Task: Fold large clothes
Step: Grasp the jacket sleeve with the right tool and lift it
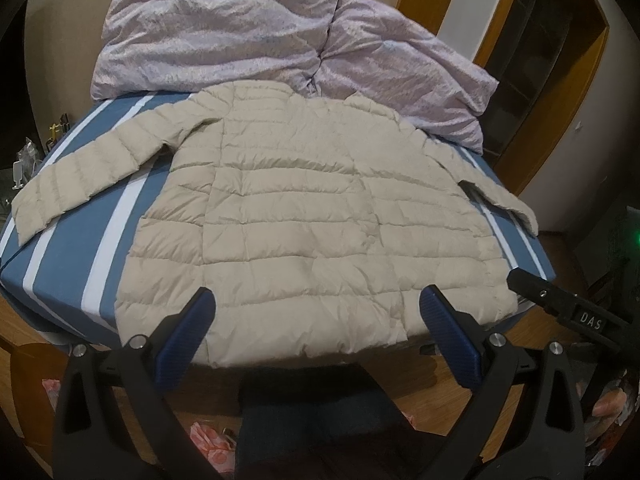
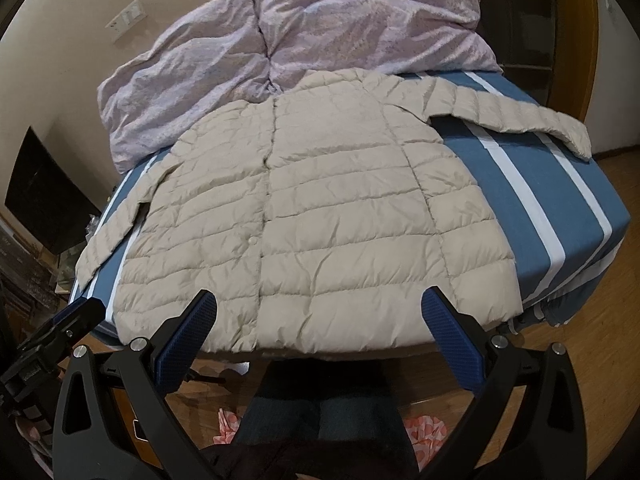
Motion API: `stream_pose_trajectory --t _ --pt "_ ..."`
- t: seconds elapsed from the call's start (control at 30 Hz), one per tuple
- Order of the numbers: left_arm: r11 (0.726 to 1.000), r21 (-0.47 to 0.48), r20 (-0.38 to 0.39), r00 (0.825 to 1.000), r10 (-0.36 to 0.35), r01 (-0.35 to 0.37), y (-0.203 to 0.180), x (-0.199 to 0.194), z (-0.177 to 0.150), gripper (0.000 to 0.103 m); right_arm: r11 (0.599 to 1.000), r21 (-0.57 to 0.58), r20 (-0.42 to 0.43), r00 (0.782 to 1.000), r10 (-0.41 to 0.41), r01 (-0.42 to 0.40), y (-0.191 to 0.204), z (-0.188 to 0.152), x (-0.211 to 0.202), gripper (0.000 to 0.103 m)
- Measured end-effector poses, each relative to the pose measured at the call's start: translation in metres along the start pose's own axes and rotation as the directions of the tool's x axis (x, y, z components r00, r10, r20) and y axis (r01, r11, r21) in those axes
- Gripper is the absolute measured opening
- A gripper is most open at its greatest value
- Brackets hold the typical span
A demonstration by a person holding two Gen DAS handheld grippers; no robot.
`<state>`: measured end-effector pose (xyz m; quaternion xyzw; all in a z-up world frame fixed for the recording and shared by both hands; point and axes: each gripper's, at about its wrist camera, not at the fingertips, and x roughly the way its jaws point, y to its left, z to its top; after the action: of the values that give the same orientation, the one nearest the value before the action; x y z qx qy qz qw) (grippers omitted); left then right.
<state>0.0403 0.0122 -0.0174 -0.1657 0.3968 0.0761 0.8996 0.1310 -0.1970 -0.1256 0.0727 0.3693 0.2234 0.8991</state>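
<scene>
Here, the jacket (image 1: 304,216) is laid flat on the bed (image 1: 72,264); both tools, left (image 1: 318,300) and right (image 2: 318,300), are held spread above its hem.

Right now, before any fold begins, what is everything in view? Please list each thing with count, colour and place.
puffer jacket: one, beige, flat on the bed, sleeves spread out, hem at the near edge.
duvet: one, pale lilac, bunched at the far end of the bed, beyond the collar.
bed sheet: one, blue with white stripes, under the jacket.
floor: wood, brown, around the bed.
left gripper: black with blue pads, open, over the hem.
right gripper: black with blue pads, open, over the hem.
</scene>
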Motion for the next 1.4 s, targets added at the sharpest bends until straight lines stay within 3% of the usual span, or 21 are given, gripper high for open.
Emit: stream_pose_trajectory --t 0.4,0.67,0.77,0.93,1.0,1.1,1.27,1.33,1.4 --pt "0.994 0.050 -0.056 0.993 0.101 -0.099 0.013 0.082 0.045 0.101 0.986 0.111 0.000 0.992 -0.129 0.128 -0.053 0.049 0.045 0.102" --pt "0.983 0.065 -0.058 0.982 0.178 -0.174 0.030 0.132 0.075 0.101 0.935 0.210 -0.028 0.958 -0.285 0.284 -0.118 0.096 0.078 0.102" --pt "0.976 0.070 -0.043 0.977 0.208 -0.205 0.037 0.147 0.085 0.101 0.910 0.226 -0.024 0.936 -0.351 0.347 -0.143 0.116 0.089 0.102" --pt "0.960 0.073 -0.024 0.961 0.274 -0.272 0.048 0.171 0.094 0.101 0.847 0.276 -0.024 0.884 -0.466 0.454 -0.198 0.148 0.100 0.102" --pt "0.952 0.076 -0.026 0.953 0.300 -0.298 0.053 0.180 0.093 0.101 0.805 0.324 -0.013 0.853 -0.521 0.497 -0.230 0.159 0.100 0.102" --pt "0.947 0.086 -0.032 0.949 0.313 -0.309 0.057 0.193 0.090 0.101 0.753 0.402 -0.013 0.825 -0.565 0.522 -0.276 0.169 0.099 0.102" --pt "0.940 0.106 -0.010 0.945 0.327 -0.324 0.055 0.198 0.086 0.101 0.655 0.554 -0.051 0.807 -0.589 0.514 -0.349 0.172 0.099 0.102" --pt "0.942 0.101 -0.015 0.946 0.325 -0.322 0.056 0.200 0.086 0.101 0.622 0.608 -0.056 0.808 -0.587 0.494 -0.373 0.169 0.100 0.095" --pt "0.943 0.097 -0.021 0.947 0.321 -0.318 0.057 0.201 0.086 0.101 0.614 0.640 -0.052 0.823 -0.566 0.462 -0.386 0.166 0.101 0.090"
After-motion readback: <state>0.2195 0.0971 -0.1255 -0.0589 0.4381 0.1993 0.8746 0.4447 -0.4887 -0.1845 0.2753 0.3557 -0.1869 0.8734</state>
